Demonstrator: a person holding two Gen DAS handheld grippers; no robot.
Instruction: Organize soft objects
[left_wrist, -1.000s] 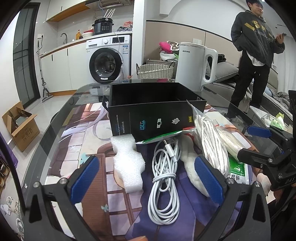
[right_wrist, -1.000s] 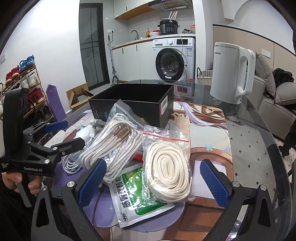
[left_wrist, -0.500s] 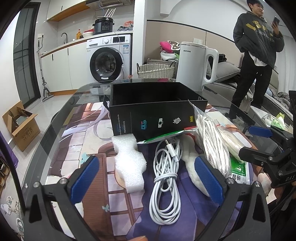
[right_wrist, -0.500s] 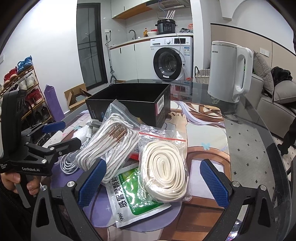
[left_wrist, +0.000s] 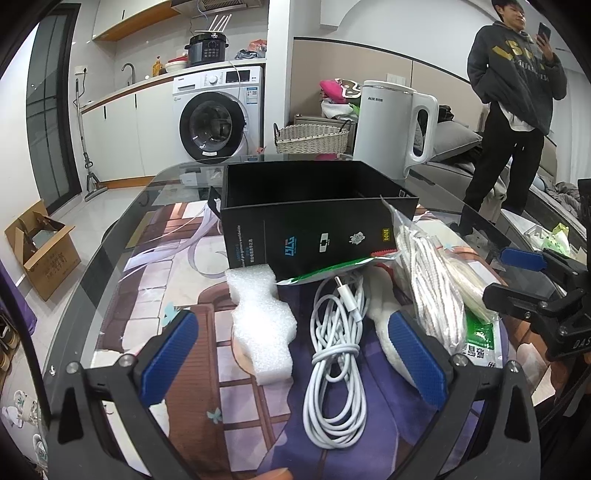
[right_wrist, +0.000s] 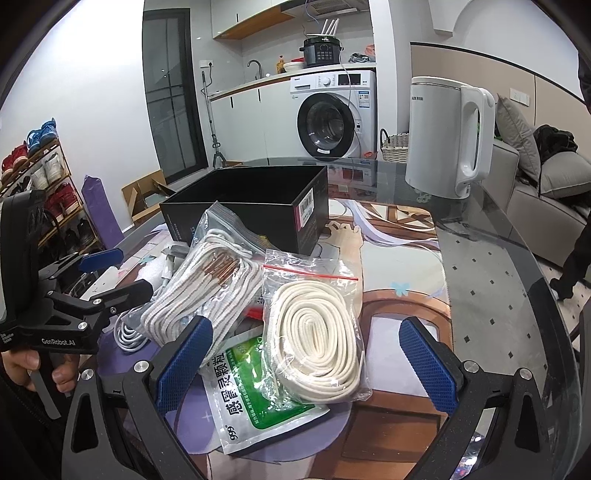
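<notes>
Soft items sat in a loose pile on the glass table (right_wrist: 491, 280), just in front of an open black box (left_wrist: 317, 218) that looked empty as far as its inside showed. From the left wrist view: white foam piece (left_wrist: 260, 325) on the left, touching the front lower corner of the box; coiled white cable (left_wrist: 338, 354) just beside it to the right; a white soft thing (left_wrist: 384, 328) partly hidden behind the left gripper's right finger, couldn't tell what it was.

From the right wrist view: bagged striped cord (right_wrist: 207, 291) lay tilted, its top resting against the box front; bagged cream rope coil (right_wrist: 314, 332) sat beside it on the right, overlapping a green-and-white sachet (right_wrist: 258, 402) that lay flat underneath both bags. Cable loops peeked out at the left edge of the pile.

Left gripper (left_wrist: 295, 358) was held low over the table, jaws wide apart, gripping nothing; foam and cable showed between its fingers. Right gripper (right_wrist: 306, 362) was also spread wide and empty, with the rope bag and sachet between its fingers, no contact visible.

White kettle (right_wrist: 447, 136) stood upright on the table behind and right of the box, well apart from the pile. A person (left_wrist: 513, 110) stood in the background holding a phone, beside a sofa. Washing machine (left_wrist: 218, 114) at the back wall.
</notes>
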